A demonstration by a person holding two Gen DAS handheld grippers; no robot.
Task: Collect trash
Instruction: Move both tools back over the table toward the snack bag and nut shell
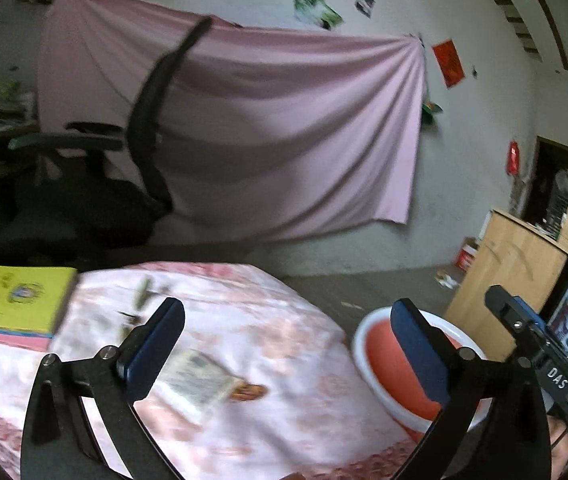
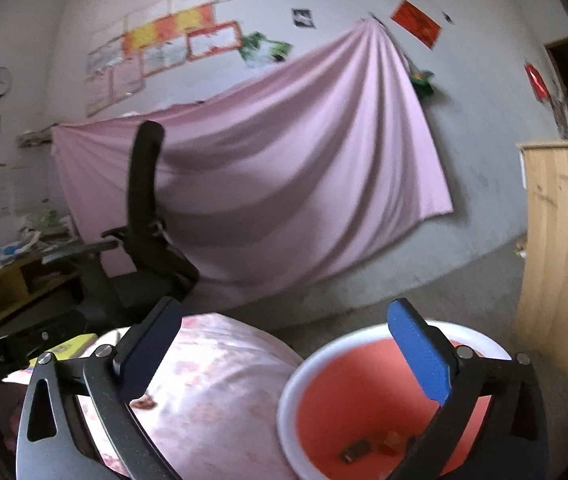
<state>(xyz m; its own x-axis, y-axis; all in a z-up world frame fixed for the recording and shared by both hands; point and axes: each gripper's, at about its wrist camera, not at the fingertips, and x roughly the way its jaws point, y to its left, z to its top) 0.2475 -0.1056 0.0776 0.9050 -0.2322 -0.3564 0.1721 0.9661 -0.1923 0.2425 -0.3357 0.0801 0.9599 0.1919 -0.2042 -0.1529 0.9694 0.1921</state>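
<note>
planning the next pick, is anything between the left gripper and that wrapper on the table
Nothing visible. The open left gripper hangs above the table, and the wrapper lies bare just below its left finger.

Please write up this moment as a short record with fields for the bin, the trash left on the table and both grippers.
bin: white-rimmed round plastic bin with red inside, beside the table, small scraps at its bottom
table: pink floral tablecloth
trash left: flat printed wrapper, small brown piece, blurred greenish scraps
other: yellow book at table corner
left gripper: open, empty
right gripper: open, empty
</note>
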